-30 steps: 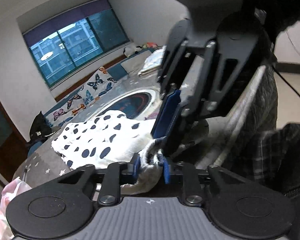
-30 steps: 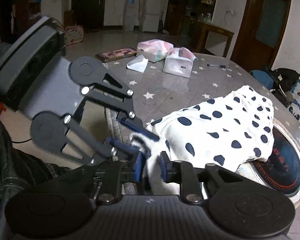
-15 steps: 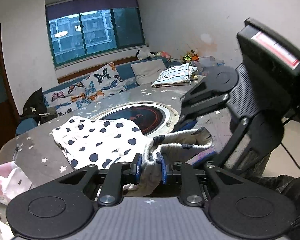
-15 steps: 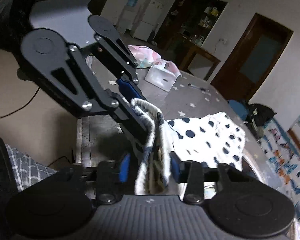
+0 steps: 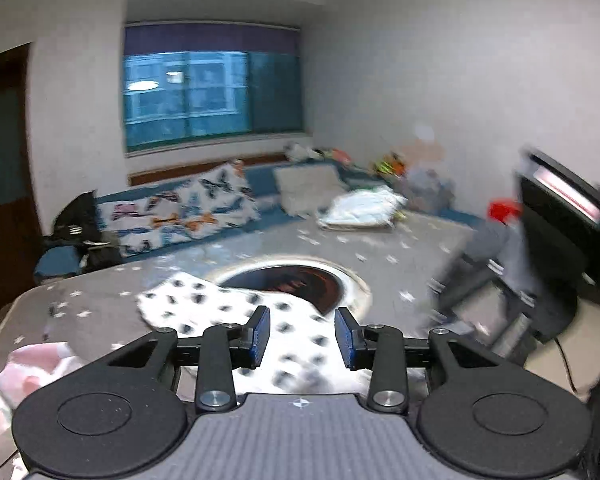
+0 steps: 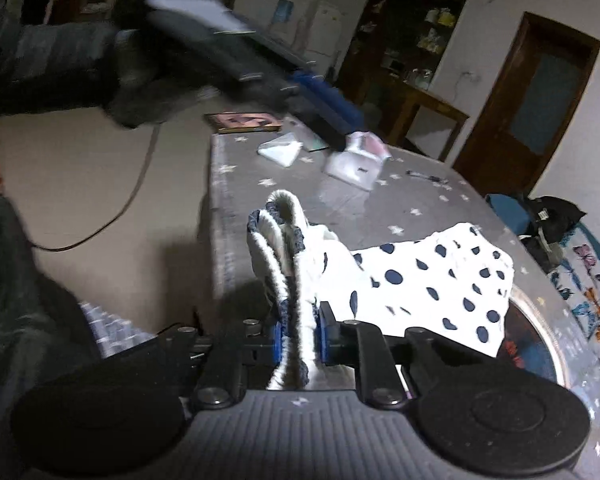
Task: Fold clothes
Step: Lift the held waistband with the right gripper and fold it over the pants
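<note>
Resting on the grey star-patterned table point(image 6: 236, 216), the white garment with dark blue polka dots point(image 6: 432, 280) lay partly over the round inset cooker plate point(image 5: 292, 280) at the table's centre. Toward the far end stood a clear plastic tissue box point(image 6: 354, 166) holding pink-wrapped tissues, with a loose white tissue pack point(image 6: 281, 151) and a framed picture point(image 6: 244, 122) near it.

The right gripper point(image 6: 299, 338) pinched a bunched, ribbed edge of the garment between its blue pads point(image 6: 277, 338); its jaws had just been closing on the cloth, which stood up in loops above the fingers. The left gripper point(image 5: 302, 336) had just been opening: its jaws stood spread, with nothing pressed between the blue pads point(image 5: 262, 334). The garment lay on the table below and beyond them. In the right wrist view, that gripper appeared blurred above the table.
</note>
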Action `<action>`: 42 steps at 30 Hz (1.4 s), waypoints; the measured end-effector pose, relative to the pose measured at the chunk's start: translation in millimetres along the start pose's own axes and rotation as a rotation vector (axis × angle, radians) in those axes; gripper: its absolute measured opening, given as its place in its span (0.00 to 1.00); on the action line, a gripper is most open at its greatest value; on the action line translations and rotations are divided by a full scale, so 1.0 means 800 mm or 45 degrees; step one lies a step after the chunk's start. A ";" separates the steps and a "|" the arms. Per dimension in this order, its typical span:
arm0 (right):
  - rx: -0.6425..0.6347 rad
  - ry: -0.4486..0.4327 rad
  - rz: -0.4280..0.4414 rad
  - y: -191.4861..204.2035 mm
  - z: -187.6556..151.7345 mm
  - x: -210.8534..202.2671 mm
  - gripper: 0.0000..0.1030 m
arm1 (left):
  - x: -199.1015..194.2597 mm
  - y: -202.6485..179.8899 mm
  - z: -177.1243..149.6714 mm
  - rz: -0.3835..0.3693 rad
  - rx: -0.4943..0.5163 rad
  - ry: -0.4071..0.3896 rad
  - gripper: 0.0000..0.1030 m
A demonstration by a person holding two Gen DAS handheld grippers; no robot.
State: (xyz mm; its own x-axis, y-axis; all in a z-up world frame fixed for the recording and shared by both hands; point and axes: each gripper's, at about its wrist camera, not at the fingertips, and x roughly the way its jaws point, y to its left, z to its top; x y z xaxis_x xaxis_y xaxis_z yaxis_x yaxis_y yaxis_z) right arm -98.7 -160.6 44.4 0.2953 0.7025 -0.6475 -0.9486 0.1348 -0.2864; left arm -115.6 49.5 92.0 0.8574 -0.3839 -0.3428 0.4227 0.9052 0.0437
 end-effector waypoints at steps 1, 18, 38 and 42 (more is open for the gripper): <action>-0.016 0.004 0.020 0.005 0.000 -0.006 0.15 | 0.006 0.004 0.000 0.001 -0.021 0.009 0.35; -0.019 0.017 0.088 0.009 0.039 -0.108 0.15 | 0.160 0.017 -0.062 -0.231 -0.227 0.337 0.29; 0.098 -0.021 0.017 -0.192 0.092 0.006 0.15 | 0.130 0.083 -0.092 -0.270 -0.534 0.301 0.27; 0.130 0.003 0.037 -0.232 0.093 0.048 0.15 | 0.129 0.092 -0.096 -0.275 -0.566 0.281 0.27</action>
State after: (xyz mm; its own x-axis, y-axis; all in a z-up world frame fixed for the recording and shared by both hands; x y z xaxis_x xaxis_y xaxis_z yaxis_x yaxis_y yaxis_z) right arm 80.5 -106.6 125.2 0.2675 0.7058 -0.6560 -0.9634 0.1847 -0.1941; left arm -18.9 90.5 -12.1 0.6625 -0.5657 -0.4911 0.3764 0.8182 -0.4347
